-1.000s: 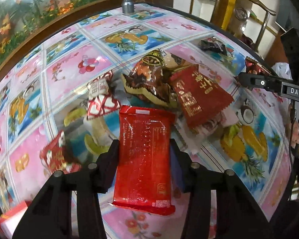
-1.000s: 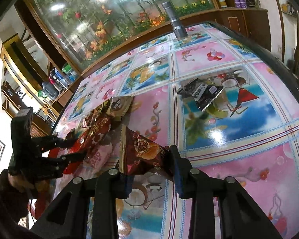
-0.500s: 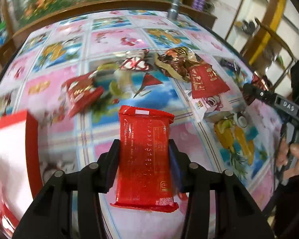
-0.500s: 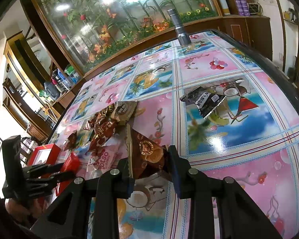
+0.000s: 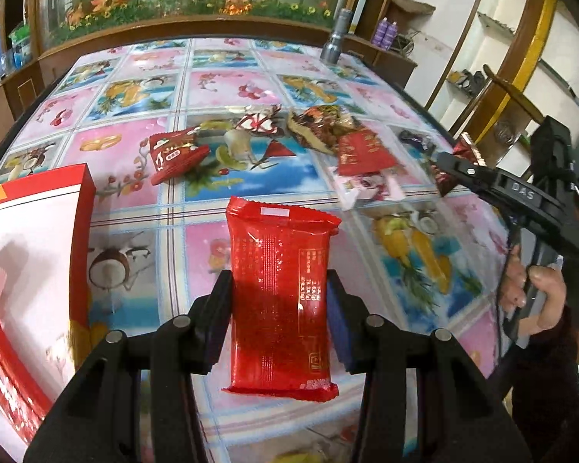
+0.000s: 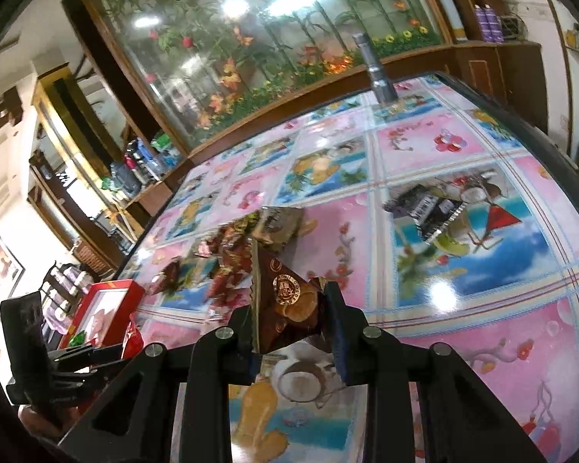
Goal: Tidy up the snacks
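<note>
Glossy red plastic snack packet (image 5: 280,297)

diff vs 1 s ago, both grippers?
The left gripper carried its red packet sideways from above the snack pile to beside the red box, which has come into view. The right gripper has just been closing, its jaws pressing the brown packet between them, barely shifting. Both packets stay gripped; the black packet is unmoved.
</note>
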`<action>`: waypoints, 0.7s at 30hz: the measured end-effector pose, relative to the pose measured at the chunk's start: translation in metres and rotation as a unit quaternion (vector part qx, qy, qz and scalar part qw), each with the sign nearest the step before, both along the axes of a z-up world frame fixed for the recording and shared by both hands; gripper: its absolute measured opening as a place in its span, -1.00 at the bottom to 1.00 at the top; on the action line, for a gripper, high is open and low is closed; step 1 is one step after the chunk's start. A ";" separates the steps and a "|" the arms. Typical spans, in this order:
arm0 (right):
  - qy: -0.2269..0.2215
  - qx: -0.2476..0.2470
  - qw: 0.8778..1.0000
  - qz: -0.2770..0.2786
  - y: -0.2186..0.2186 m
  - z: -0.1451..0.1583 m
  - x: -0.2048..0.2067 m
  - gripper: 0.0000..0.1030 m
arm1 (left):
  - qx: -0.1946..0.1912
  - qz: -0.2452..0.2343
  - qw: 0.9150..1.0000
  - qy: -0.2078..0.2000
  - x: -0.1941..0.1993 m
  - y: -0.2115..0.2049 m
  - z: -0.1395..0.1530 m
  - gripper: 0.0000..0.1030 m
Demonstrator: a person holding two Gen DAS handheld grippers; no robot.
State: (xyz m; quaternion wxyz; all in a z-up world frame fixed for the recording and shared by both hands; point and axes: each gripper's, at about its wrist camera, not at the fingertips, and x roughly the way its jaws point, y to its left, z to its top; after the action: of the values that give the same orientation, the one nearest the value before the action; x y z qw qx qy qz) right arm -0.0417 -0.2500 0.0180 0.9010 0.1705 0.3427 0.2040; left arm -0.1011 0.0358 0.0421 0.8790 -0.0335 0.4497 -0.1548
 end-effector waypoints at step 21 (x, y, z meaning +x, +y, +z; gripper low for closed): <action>-0.015 0.072 0.993 0.088 0.064 0.006 -0.018 -0.44 | -0.025 0.005 0.999 -0.039 -0.031 0.011 0.022 -0.15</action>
State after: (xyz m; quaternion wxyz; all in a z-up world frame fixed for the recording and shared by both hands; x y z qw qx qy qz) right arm -0.0597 -0.1862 0.0245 0.8701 0.2005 0.3270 0.3096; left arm -0.1323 0.0472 0.0645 0.8956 -0.0511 0.4108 -0.1629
